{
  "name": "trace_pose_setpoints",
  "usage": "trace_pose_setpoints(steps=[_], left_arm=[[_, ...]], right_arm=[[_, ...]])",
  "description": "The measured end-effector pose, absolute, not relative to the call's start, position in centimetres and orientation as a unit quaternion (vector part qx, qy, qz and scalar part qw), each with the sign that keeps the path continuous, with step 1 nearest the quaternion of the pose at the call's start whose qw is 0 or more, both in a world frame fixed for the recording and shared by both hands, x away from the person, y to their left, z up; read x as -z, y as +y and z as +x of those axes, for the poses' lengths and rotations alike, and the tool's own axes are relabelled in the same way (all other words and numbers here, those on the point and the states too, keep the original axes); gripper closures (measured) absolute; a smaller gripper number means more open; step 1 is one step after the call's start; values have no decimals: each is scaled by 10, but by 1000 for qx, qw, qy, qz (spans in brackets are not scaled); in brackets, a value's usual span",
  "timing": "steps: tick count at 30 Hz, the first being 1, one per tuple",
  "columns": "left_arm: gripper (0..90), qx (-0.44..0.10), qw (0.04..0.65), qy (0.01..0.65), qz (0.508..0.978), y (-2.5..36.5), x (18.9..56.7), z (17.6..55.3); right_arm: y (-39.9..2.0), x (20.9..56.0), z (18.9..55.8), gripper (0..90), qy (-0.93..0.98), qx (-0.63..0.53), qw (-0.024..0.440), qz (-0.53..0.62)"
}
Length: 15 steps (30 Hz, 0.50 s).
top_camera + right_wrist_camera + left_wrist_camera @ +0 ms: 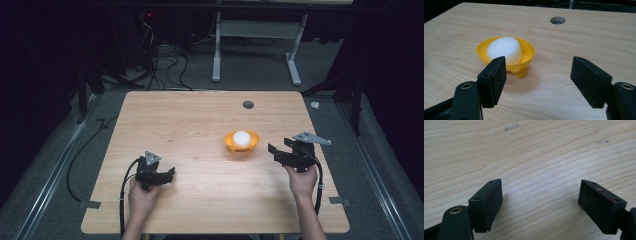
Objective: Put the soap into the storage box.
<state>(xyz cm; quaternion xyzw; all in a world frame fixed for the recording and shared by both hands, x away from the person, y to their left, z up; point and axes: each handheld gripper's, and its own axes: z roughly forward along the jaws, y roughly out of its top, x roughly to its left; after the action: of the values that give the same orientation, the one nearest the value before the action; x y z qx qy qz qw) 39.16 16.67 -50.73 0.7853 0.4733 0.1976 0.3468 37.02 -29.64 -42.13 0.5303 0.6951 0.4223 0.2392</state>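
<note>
Bowl [242,141], yellow and footed, stands right of the table's [200,200] middle with a white foam puck [241,137] lying in it. At the left, the left claw [171,173] sits low over bare wood near the front edge, well apart from the bowl, its jaws spread with nothing between them. Past the bowl, the right claw [272,153] points at it from just beside, jaws spread and clear of it; in the right gripper view the bowl [526,51] shows behind the left jaw
</note>
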Motion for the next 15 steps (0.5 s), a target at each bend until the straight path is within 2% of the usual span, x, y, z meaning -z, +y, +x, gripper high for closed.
trace_pose_setpoints(steps=[15], left_arm=[[201,-198,346,473,785,167,507,392]], right_arm=[[-309,430,360,297,685,-420,238,545]])
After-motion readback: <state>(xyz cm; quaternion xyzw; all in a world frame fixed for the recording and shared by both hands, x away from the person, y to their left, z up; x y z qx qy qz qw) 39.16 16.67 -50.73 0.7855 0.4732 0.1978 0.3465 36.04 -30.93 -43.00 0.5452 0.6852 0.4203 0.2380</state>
